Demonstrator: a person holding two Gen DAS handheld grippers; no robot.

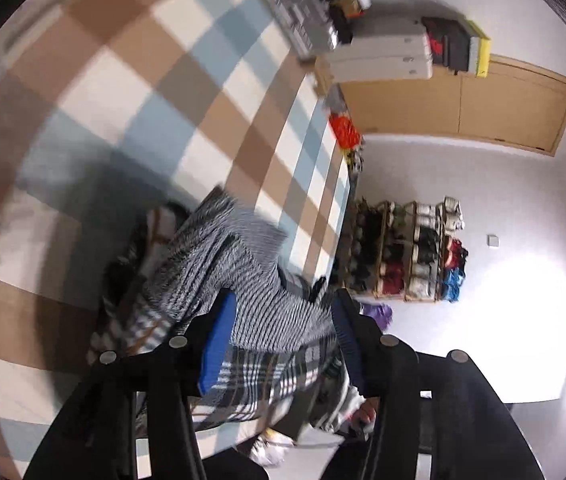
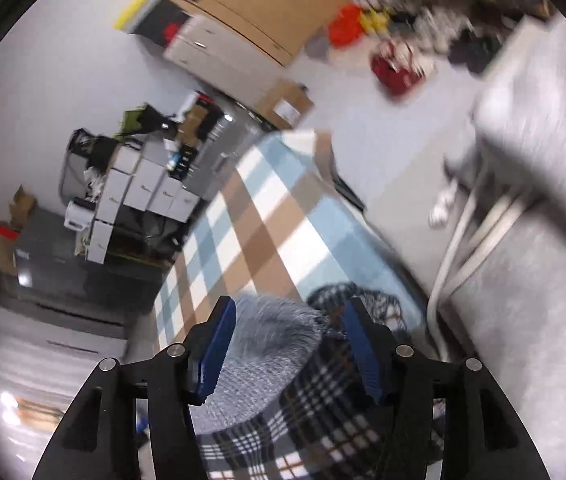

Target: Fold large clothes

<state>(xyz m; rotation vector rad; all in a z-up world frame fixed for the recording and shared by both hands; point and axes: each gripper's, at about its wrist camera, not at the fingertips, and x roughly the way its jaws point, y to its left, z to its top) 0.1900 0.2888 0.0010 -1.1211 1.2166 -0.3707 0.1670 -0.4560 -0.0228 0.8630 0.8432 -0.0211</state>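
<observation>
Grey-and-white striped knit garment (image 1: 239, 280) lies bunched over a black-white plaid garment (image 1: 251, 384) on the checked brown, blue and white bedspread (image 1: 163, 92). Left gripper (image 1: 279, 344): jaws spread, cloth between them, contact unclear. Right gripper (image 2: 291, 352): jaws spread above the same heap. Both views blurred.

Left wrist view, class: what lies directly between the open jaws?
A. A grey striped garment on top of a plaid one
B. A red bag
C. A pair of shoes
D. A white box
A: the grey striped garment runs between the spread jaws of the left gripper, overlapping the plaid garment beneath it.
</observation>
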